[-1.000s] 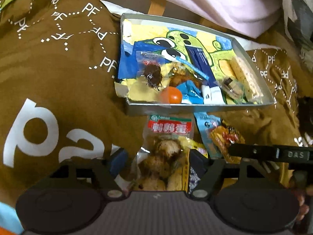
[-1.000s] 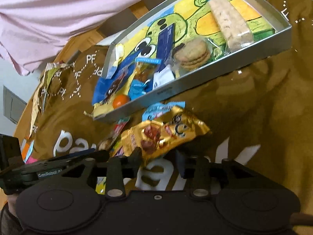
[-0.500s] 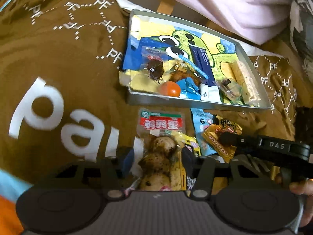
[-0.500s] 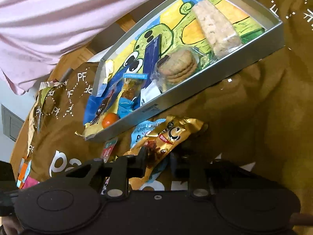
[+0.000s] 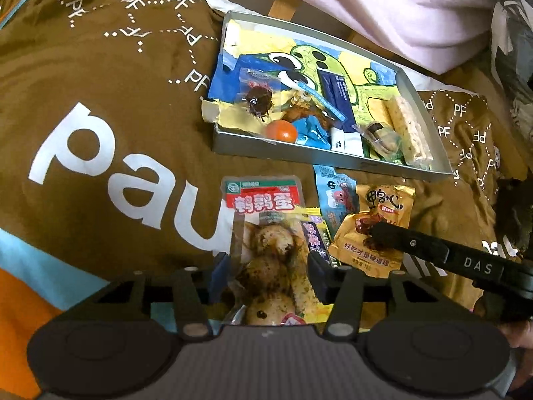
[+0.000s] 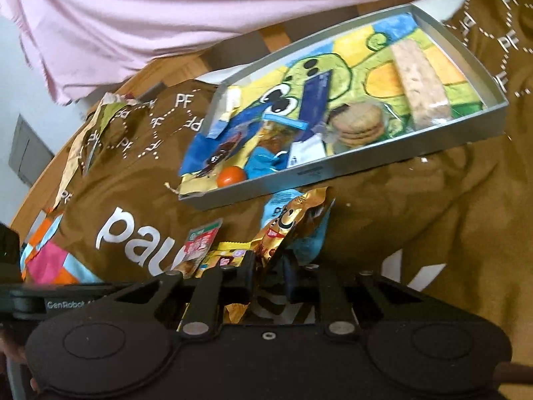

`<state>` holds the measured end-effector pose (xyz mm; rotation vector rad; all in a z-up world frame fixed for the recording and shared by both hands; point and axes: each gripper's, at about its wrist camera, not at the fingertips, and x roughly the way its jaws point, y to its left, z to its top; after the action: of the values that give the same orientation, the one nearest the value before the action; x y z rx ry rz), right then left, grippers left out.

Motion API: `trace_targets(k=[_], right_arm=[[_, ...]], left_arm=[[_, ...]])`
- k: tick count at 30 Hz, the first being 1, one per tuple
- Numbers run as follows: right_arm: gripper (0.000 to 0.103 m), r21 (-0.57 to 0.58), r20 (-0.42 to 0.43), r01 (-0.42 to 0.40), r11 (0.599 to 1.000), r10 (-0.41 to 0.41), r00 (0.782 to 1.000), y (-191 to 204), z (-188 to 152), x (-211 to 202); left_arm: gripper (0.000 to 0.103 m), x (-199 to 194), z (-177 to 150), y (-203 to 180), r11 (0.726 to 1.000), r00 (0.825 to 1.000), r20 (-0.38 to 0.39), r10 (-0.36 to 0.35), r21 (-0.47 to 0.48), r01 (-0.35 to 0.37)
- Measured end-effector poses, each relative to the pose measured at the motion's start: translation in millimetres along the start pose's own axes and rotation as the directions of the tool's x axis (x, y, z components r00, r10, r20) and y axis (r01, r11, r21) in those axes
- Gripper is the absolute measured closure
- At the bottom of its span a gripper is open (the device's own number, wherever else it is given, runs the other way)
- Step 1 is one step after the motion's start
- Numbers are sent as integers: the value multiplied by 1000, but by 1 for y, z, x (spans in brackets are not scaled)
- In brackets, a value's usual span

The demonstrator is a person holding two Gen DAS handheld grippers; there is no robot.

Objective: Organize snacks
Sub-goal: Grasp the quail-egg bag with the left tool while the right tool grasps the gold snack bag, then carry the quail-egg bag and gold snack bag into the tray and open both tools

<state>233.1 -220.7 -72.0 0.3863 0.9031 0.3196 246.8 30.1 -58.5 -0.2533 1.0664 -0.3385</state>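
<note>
While the right gripper has its jaws pinched nearly closed on the gold snack packet, the left gripper spreads wide around the quail egg pack, not yet squeezing. Ahead of both jaws sits the tray; the slick foil could slip out, or the blue packet beneath could drag along

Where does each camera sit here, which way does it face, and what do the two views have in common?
Left wrist: on the left gripper, looking forward and down at the quail egg pack between its fingers; the right gripper's finger and part of a hand show at right.
Right wrist: on the right gripper, facing the gold snack packet pinched in its fingers, tray beyond.
Shared: the metal tray, the orange ball inside, the brown cloth.
</note>
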Motion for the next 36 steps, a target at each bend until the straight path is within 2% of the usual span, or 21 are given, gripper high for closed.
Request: trace_targets(k=[4,6,7,10,16,26,36], right_arm=[[85,11,-2,-14,1000,14,1000,-2,1,4],[85,41,-8,-36,999,36,999,-6,1,8],[84,54,-8,-44,998,44,999,-9,1,9],[84,67,-7,-35,997,36,999,-12,2,14],[86,9,5,-9,1000,9,1000,-4,2,14],[87,-116,83,57,992,-47,995,11,0,-4],[87,-209,132,73,975,-46,990,25,-3,-13]], left_arm=[[35,8,0,0,1000,1000,-21,-16,22,16],[34,11,0,-4,998,1000,-31,-2,59,4],[35,11,0,-6,998,999,-32,0,67,2],[48,9,0,-4,998,1000,-28,14,63,-12],[55,5,1,-2,999,1000,-21,10,36,-9],[56,-10,-3,-1,1000,1000,8,2,7,-2],[56,-27,-13,-1,999,995,87,-45,-23,47]])
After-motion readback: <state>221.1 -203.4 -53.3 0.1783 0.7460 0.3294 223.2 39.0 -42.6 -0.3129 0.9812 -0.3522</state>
